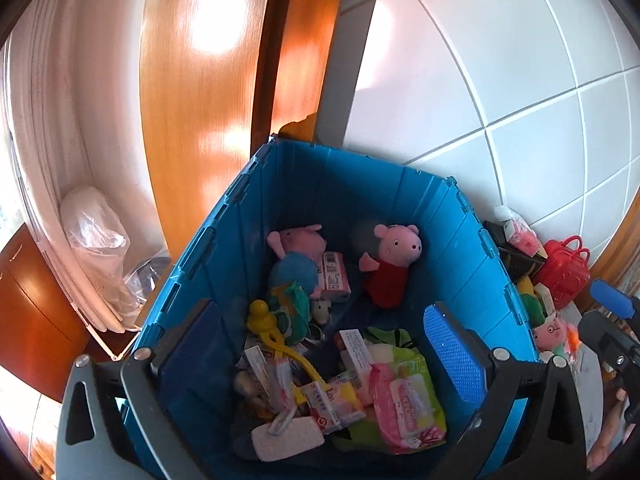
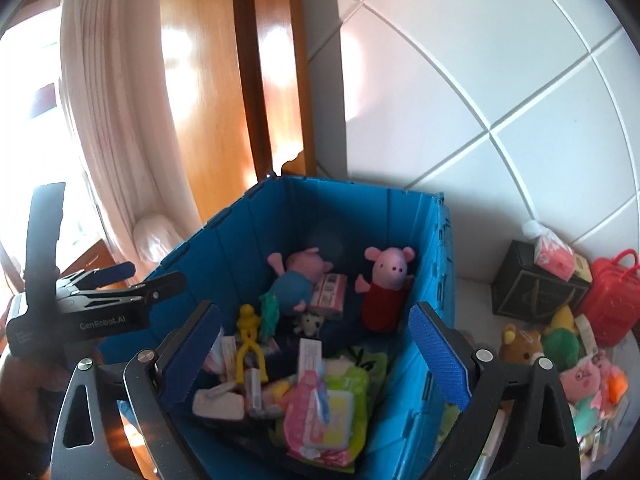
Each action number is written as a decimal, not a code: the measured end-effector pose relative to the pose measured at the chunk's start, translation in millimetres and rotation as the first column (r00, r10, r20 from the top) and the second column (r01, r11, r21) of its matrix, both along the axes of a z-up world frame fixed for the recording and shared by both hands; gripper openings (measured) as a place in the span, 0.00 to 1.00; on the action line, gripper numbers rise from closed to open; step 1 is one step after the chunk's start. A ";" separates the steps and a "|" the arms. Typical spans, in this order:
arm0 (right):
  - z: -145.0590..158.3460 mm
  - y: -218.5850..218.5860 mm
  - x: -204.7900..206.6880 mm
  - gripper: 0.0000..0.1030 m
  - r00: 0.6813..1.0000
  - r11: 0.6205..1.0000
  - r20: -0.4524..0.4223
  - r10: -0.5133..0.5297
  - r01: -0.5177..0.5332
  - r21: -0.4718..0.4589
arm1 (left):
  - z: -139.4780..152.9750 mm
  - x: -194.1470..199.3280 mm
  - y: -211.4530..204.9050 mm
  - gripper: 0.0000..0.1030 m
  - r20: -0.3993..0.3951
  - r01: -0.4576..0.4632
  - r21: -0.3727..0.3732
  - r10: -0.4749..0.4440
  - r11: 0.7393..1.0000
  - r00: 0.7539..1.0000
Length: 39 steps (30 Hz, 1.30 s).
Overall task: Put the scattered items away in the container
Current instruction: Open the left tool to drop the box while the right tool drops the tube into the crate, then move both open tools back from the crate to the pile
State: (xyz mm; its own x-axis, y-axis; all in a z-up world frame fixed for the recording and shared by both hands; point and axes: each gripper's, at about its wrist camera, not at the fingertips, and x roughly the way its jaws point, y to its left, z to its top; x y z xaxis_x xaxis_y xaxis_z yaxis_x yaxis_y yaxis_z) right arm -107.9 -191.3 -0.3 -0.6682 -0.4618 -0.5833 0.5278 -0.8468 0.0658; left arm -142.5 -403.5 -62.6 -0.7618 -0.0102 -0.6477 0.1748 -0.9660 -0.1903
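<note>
A blue folding crate (image 1: pixel 360 184) (image 2: pixel 420 232) holds two pig plush toys, a yellow plastic toy (image 1: pixel 266 322) (image 2: pixel 249 334), small boxes and a green wipes pack (image 1: pixel 404 396) (image 2: pixel 332 408). My left gripper (image 1: pixel 320 364) is open and empty above the crate's near side; it also shows in the right wrist view (image 2: pixel 132 276). My right gripper (image 2: pixel 316 364) is open and empty over the crate. Scattered items lie right of the crate: a red toy case (image 1: pixel 566 268) (image 2: pixel 616 304), a bear plush (image 2: pixel 522 346), a pig plush (image 1: pixel 554 334) (image 2: pixel 588 380), a black box (image 2: pixel 532 284).
The crate stands on a white surface against a white tiled wall (image 1: pixel 500 80). A wooden door (image 1: pixel 200 100) and a curtain (image 2: pixel 112 120) are behind it on the left. A clear plastic bag (image 1: pixel 96 236) lies left of the crate.
</note>
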 end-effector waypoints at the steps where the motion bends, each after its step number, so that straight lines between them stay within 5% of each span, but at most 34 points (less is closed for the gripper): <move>1: -1.1 1.8 0.4 0.94 1.000 1.000 0.004 -0.004 0.004 0.000 | -2.0 0.2 -0.6 1.00 0.006 -0.001 0.007 0.001 1.000 1.000; 22: -21.4 65.5 42.9 0.94 0.998 0.998 0.044 -0.035 0.037 -0.041 | -3.9 20.7 84.1 1.00 0.012 0.114 -0.035 -0.113 0.993 0.993; 39: -18.0 203.6 57.9 1.00 0.996 0.992 0.031 -0.083 0.085 -0.094 | 27.2 41.2 224.2 1.00 0.001 0.186 -0.114 -0.187 0.976 0.982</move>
State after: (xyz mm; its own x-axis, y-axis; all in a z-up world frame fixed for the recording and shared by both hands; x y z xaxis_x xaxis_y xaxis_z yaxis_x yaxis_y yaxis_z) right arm -49.9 12.3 -18.3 -0.6919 -0.4590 -0.5573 0.4518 -0.8774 0.1616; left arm -101.3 -179.3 -35.4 -0.7632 0.0593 -0.6434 -0.0115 -0.9969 -0.0782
